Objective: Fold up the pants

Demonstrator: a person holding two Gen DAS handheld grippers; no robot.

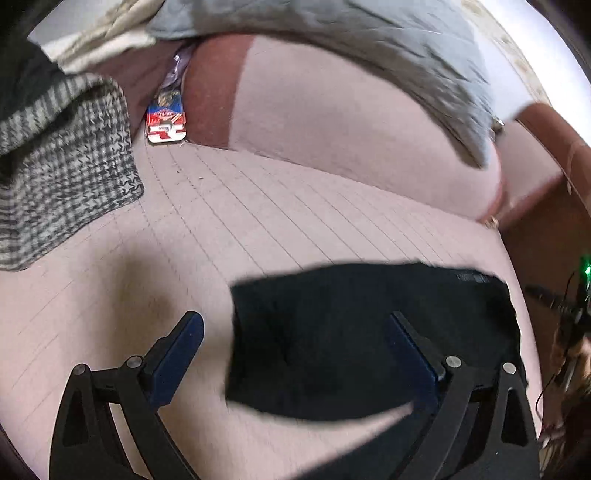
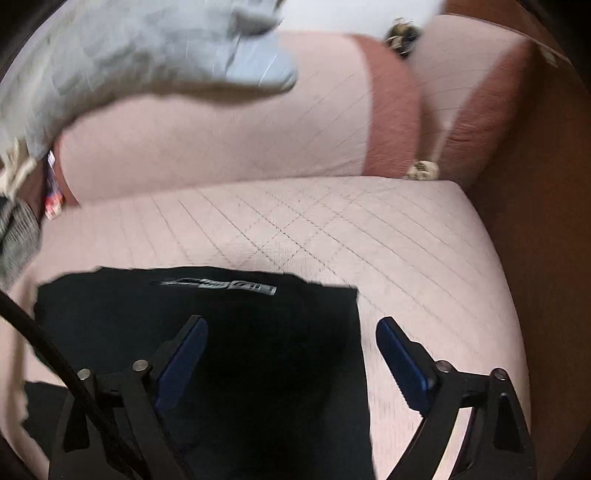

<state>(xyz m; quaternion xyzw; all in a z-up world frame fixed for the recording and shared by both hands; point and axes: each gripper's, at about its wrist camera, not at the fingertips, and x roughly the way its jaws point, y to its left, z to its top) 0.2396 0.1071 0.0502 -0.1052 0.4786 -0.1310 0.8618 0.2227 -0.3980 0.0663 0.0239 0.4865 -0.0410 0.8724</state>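
Note:
Black pants (image 1: 351,332) lie flat on a pink quilted bed (image 1: 258,206). In the left wrist view my left gripper (image 1: 293,325) is open and empty, straddling the pants' left edge, one finger over the bed, the other over the cloth. In the right wrist view the pants (image 2: 240,350) show a small grey label (image 2: 221,285) near their far edge. My right gripper (image 2: 291,328) is open and empty, straddling the pants' right edge. Both views are motion-blurred.
A pink and rust pillow (image 1: 351,122) lies behind the pants, with a grey garment (image 1: 369,33) draped over it. A checked grey cloth (image 1: 62,170) lies at the left. A red, white and blue packet (image 1: 166,122) sits by the pillow. The bed's right edge (image 2: 498,258) drops to brown floor.

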